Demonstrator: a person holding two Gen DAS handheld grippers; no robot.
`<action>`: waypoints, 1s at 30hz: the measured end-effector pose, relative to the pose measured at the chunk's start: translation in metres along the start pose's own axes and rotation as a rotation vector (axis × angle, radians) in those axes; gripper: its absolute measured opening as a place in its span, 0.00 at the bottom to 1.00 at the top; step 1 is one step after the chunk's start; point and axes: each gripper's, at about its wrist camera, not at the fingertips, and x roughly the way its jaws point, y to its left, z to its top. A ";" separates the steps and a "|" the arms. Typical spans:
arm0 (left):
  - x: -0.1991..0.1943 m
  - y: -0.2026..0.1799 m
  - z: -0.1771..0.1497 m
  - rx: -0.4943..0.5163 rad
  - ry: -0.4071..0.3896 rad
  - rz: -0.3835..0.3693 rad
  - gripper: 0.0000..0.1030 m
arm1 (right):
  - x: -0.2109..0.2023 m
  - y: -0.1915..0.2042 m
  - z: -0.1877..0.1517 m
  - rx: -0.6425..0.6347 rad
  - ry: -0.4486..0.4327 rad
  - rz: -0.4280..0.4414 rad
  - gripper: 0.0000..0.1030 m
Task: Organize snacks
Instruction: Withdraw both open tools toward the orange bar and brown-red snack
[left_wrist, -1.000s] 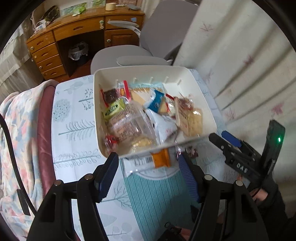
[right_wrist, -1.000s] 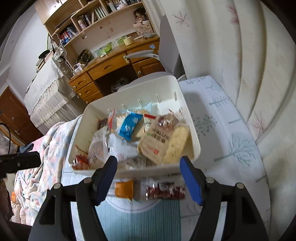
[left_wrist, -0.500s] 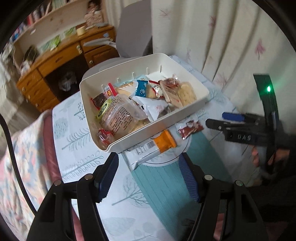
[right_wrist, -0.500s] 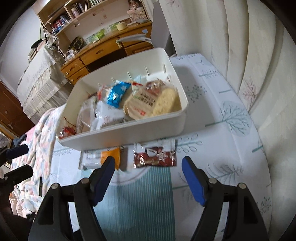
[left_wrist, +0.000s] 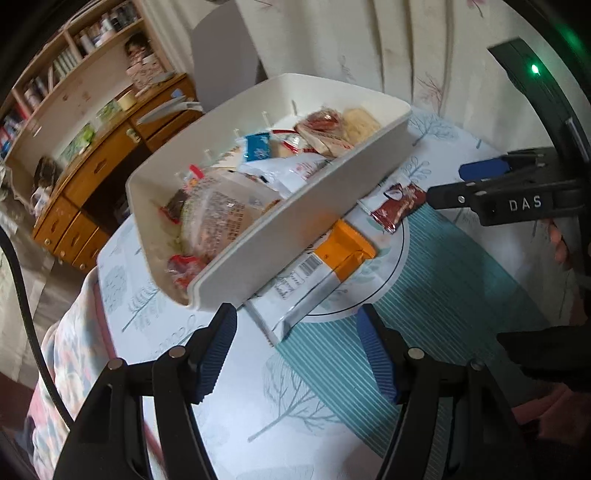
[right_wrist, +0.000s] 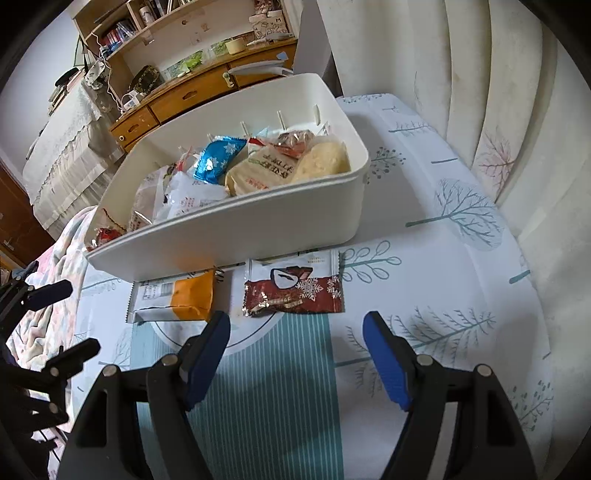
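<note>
- Left wrist view. My left gripper (left_wrist: 295, 350) points down at the tablecloth (left_wrist: 280, 413) with its jaws apart and nothing between them. Just ahead lies the orange-and-white packet (left_wrist: 317, 277), flat on the cloth, its far edge tucked against the near wall of the white bin (left_wrist: 295, 236). The bin is already full of wrapped snacks. Further right, the dark red packet (left_wrist: 400, 205) lies beside the bin, and my right gripper (left_wrist: 469, 184) shows side-on close to it.
- Right wrist view. My right gripper (right_wrist: 295, 358) has its jaws apart and empty; the dark red packet (right_wrist: 293, 288) lies flat just beyond the fingertips, touching neither pad. The orange-and-white packet (right_wrist: 173, 299) sits to its left, near the bin (right_wrist: 229, 236) wall. My left gripper (right_wrist: 55, 321) appears at the left edge.
- Step in hand, as I judge it: approach for pick-up of the two loose packets, one per gripper, for transfer into the bin.
- Next move, as I judge it: lower each gripper until the pads straddle its packet, then close. Both packets lie flat and thin, so I expect a low, scooping angle is needed, and the bin wall crowds the far side.
</note>
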 end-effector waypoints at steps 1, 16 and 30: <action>0.004 -0.002 -0.001 0.010 -0.007 0.001 0.64 | 0.003 0.000 -0.001 -0.001 -0.002 -0.002 0.73; 0.055 -0.009 0.007 0.079 -0.006 -0.061 0.50 | 0.036 0.014 0.001 -0.061 -0.012 0.003 0.73; 0.087 -0.007 0.022 0.050 0.057 -0.064 0.47 | 0.054 0.013 0.012 -0.060 0.010 -0.014 0.73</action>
